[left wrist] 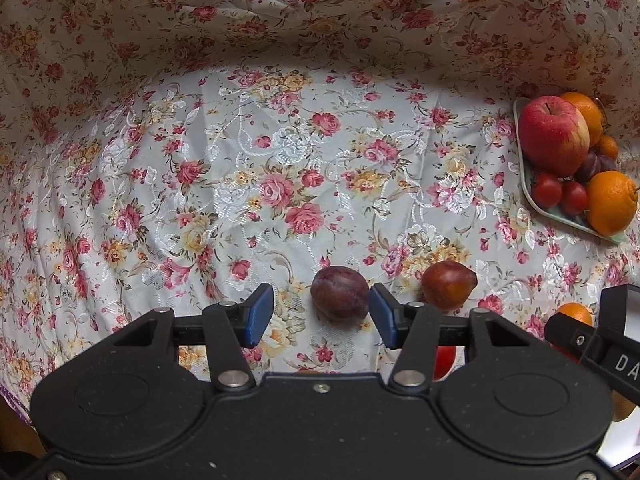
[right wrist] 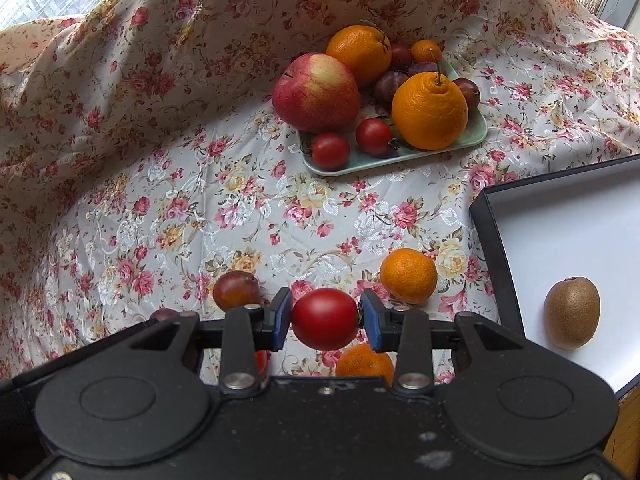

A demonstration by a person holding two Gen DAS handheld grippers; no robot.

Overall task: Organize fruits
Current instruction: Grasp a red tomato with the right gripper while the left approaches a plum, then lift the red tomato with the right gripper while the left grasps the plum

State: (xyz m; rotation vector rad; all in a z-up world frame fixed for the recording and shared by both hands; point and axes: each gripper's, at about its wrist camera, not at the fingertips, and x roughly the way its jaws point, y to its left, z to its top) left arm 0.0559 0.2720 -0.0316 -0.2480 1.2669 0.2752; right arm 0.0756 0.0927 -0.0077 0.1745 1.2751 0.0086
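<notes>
Currently right gripper (right wrist: 325, 319) is clamped on a cherry tomato (right wrist: 325, 320), both blue pads touching its sides, held above the floral tablecloth (right wrist: 160, 208). Left gripper (left wrist: 322, 316) has its fingers spread apart; a dark plum (left wrist: 340, 293) sits on the cloth between the pads, close to the right pad, contact unclear. A second reddish plum (left wrist: 449, 286) lies just beside it. Green tray (right wrist: 400, 156) further back holds an apple (right wrist: 316, 92), two oranges, plums and cherry tomatoes. Loose mandarin (right wrist: 408, 276) lies near the held tomato. Kiwi (right wrist: 572, 312) rests inside the white box (right wrist: 560, 232) at right.
</notes>
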